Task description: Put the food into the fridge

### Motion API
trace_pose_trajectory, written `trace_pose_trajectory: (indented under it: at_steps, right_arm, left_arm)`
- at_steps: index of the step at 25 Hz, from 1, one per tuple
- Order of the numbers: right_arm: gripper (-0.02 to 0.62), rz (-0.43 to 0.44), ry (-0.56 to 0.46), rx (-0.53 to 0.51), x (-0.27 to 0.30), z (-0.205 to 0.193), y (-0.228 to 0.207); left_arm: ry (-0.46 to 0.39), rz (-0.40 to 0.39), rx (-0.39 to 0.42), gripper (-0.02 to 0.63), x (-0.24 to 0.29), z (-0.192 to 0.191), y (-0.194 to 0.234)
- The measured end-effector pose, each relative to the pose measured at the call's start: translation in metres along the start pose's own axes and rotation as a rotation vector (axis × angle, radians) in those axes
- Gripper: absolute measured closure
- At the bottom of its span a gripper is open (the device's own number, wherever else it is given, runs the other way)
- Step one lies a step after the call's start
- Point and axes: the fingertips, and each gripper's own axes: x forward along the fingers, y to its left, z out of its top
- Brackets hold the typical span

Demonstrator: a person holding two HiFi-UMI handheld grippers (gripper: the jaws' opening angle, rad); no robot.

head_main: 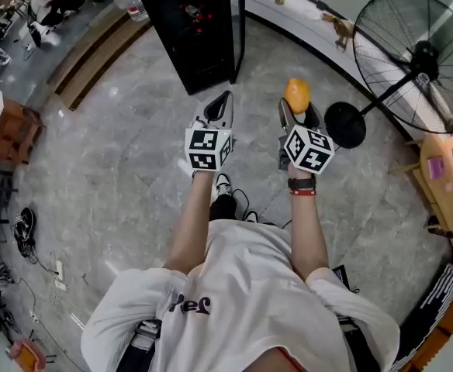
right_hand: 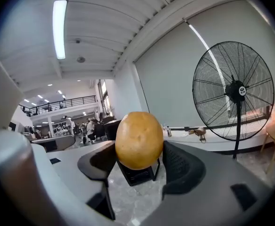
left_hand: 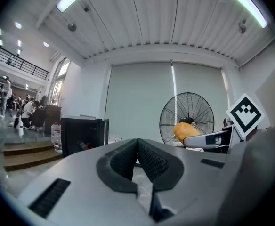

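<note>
Much of the fridge (head_main: 199, 29) is hard for me to read. In the head view its top is cut off by the upper edge, and the inside is dark with only a few small red spots that I cannot identify. Its door stands open along the right side. In the right gripper view the food (right_hand: 139, 139) covers most of the fridge, leaving just a dark lower corner showing on the floor beyond it. My own body hides the floor right under me, and the people far off to the left are too small to make out.

My right gripper (head_main: 299, 115) has its jaws spread fairly wide, clamped on the food, a round yellow-brown piece that looks like a potato. One pad presses on each side, and it is held up off the floor, well short of the fridge and to its right. My left gripper (head_main: 221, 103) has its jaws closed together with nothing between them. It is pointed toward the fridge, just beside the right one. A standing fan (head_main: 416, 60) is off to my right.
</note>
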Motion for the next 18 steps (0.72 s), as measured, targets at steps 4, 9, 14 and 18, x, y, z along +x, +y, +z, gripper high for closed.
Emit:
trace_pose_trajectory:
  at_steps: [4,9,14,18]
  right_arm:
    - [0.281,0.016,0.014,0.014,0.05,0.004,0.021]
    - [0.281,0.04,0.024,0.011,0.11,0.016,0.048]
    - [0.28,0.055,0.028,0.016,0.162,0.022,0.072]
    - [0.281,0.067,0.038,-0.003,0.194,0.028,0.089]
  left_arm:
    - [0.011,0.003,-0.012,0.588,0.025,0.0,0.042]
    - [0.001,0.012,-0.019,0.588,0.058,0.009,0.09]
    - [-0.008,0.003,-0.03,0.588,0.086,0.018,0.136]
    - [-0.013,0.012,-0.051,0.588,0.104,0.022,0.169]
